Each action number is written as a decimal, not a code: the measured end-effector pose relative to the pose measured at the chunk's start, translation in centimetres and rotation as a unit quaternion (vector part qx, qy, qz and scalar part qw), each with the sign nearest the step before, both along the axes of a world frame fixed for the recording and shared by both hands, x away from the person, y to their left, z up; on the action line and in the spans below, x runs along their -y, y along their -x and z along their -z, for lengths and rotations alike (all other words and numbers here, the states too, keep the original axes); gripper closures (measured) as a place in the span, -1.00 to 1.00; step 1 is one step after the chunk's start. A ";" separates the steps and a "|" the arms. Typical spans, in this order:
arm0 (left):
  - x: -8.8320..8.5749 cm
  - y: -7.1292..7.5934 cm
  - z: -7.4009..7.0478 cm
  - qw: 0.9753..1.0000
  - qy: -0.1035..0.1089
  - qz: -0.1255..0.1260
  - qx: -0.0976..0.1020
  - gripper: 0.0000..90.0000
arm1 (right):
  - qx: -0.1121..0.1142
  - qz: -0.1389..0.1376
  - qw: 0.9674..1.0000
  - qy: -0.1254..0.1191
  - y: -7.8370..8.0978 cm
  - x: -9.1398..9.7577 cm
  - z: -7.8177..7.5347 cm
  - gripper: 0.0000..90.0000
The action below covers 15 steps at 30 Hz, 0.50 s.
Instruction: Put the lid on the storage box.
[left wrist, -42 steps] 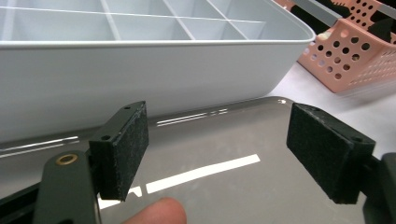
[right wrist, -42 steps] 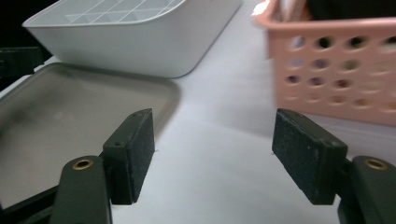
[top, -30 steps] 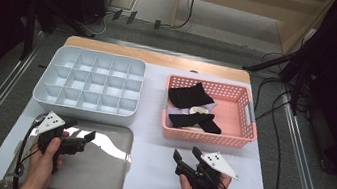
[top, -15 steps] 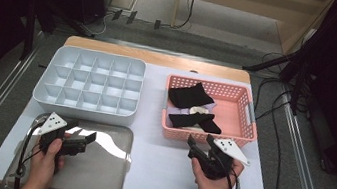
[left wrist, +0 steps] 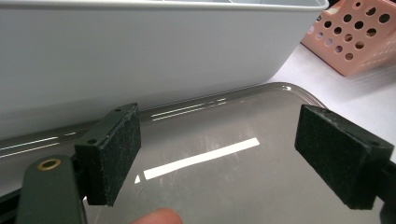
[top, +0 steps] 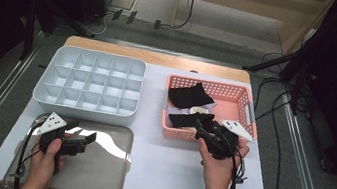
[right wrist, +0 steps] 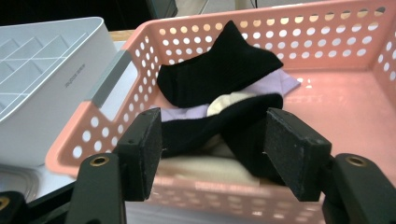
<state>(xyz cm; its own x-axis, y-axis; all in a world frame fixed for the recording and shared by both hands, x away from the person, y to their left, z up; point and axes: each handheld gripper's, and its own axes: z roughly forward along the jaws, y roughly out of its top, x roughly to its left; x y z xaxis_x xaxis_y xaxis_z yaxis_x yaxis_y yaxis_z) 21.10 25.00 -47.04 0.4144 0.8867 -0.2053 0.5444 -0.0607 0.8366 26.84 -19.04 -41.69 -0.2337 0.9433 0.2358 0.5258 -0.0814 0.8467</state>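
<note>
Bench (top: 164,175): white, carrying four items.
Pink basket (top: 250,109): right rear, holding black socks (right wrist: 219,77), lilac and cream pieces.
Divided grey organiser (top: 90,83): left rear, cells bare.
Clear lid (top: 99,170): left front.
Right gripper (top: 206,130): jaws wide, empty, at the basket's near rim; step judged as the reach for the nearest sock (right wrist: 219,123), next a descent and closure.
Left gripper (top: 79,141): jaws wide, empty, over the lid.

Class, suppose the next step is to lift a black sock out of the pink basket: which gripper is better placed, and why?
The right gripper. It sits at the pink basket's near rim, jaws open toward the nearest black sock. The left gripper hovers open over the metal tray, across the table.
</note>
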 end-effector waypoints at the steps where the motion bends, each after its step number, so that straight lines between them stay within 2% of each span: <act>1: 0.0 0.0 0.0 1.000 0.000 0.000 0.000 -0.66 | -0.002 0.003 1.000 0.002 -0.4 0.0 -0.1 -0.17; 9: 0.0 0.0 0.0 1.000 0.001 0.002 0.000 -0.65 | -0.023 0.012 1.000 0.007 -2.9 0.3 0.5 -0.36; 15: -0.1 0.0 0.0 1.000 0.002 0.007 -0.003 -0.65 | -0.046 0.031 0.998 0.007 -4.5 0.3 1.1 -0.46</act>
<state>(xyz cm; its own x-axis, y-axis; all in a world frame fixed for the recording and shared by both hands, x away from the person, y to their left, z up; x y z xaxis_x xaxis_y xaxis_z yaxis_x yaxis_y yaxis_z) 21.10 25.06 -47.04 0.4246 0.8803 -0.2115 0.5490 -0.0646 0.8334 31.36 -19.36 -42.83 -0.1524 0.9586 0.2405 0.5962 -0.1049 0.7959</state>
